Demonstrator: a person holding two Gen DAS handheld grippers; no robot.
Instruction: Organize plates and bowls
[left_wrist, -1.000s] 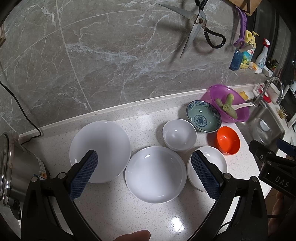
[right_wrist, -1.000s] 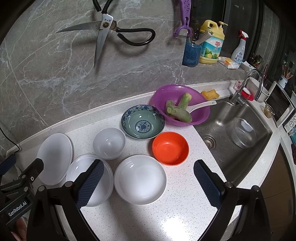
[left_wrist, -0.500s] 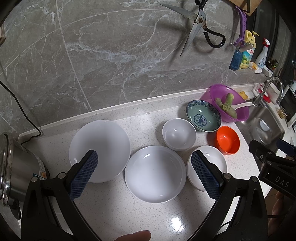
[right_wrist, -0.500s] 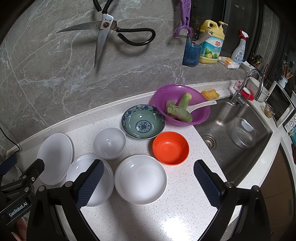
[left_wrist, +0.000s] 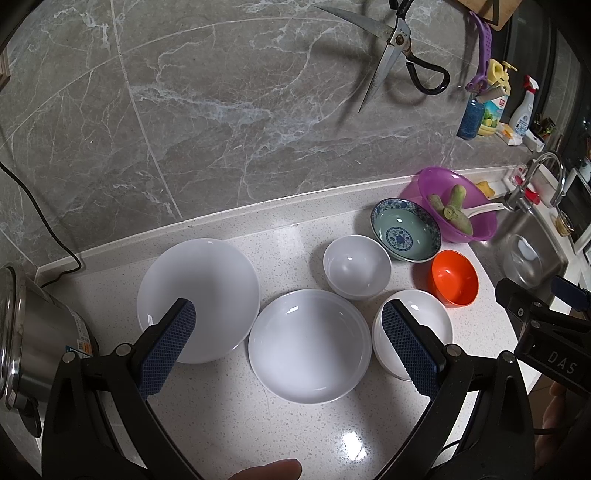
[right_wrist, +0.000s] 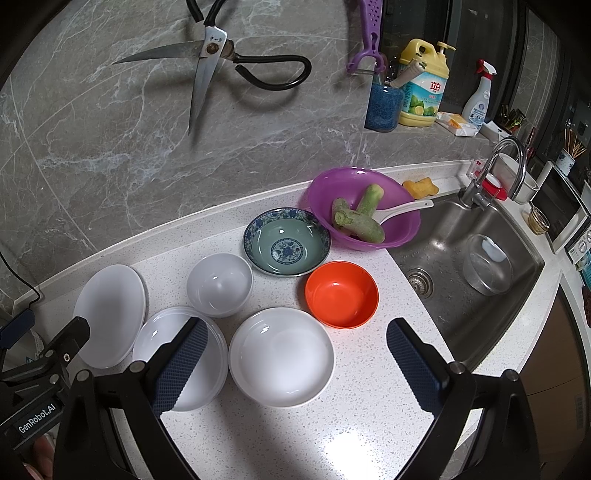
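1. Left claw (left_wrist: 288, 345): jaws wide apart, empty, above the desk (left_wrist: 221, 413), lower frame.
2. Left to right: flat white round plate (left_wrist: 197, 297); shallow white dish (left_wrist: 309, 345); small white bowl (left_wrist: 357, 266); second shallow white dish (left_wrist: 424, 321); blue-patterned celadon bowl (left_wrist: 405, 229); orange plastic bowl (left_wrist: 454, 277).
3. Right claw (right_wrist: 293, 365): jaws wide apart, empty.
4. Judgement: nothing stacked; all sorting remains.

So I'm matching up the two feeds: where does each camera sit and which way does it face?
Left wrist: on the left hand-held gripper, looking down at the white plate; open fingers and a fingertip show.
Right wrist: on the right hand-held gripper, facing the orange bowl and sink; open fingers show.
Shared: the dishes, and each shows the other gripper.
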